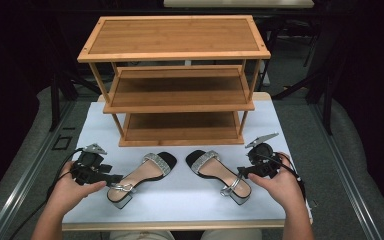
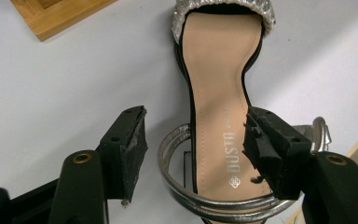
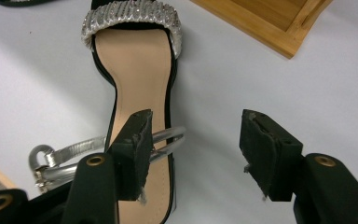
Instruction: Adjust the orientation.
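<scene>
Two black heeled sandals with glittery silver toe bands lie on the white table in front of a wooden rack. The left sandal (image 1: 141, 176) (image 2: 219, 70) has its heel end between the jaws of my left gripper (image 1: 115, 178) (image 2: 196, 154). Those jaws are open: the left pad stands clear of the silver ankle strap (image 2: 177, 186) and the right pad sits at the insole's edge. The right sandal (image 1: 218, 174) (image 3: 135, 70) lies toe towards the rack. My right gripper (image 1: 241, 172) (image 3: 193, 149) is open at its heel, with its left jaw over the insole and its right jaw over bare table.
A three-shelf bamboo shoe rack (image 1: 180, 107) stands at the back of the white table (image 1: 180, 212), all its shelves bare. Its bottom corner shows in the left gripper view (image 2: 56, 14) and the right gripper view (image 3: 270, 23). The table's front edge runs just below the sandals.
</scene>
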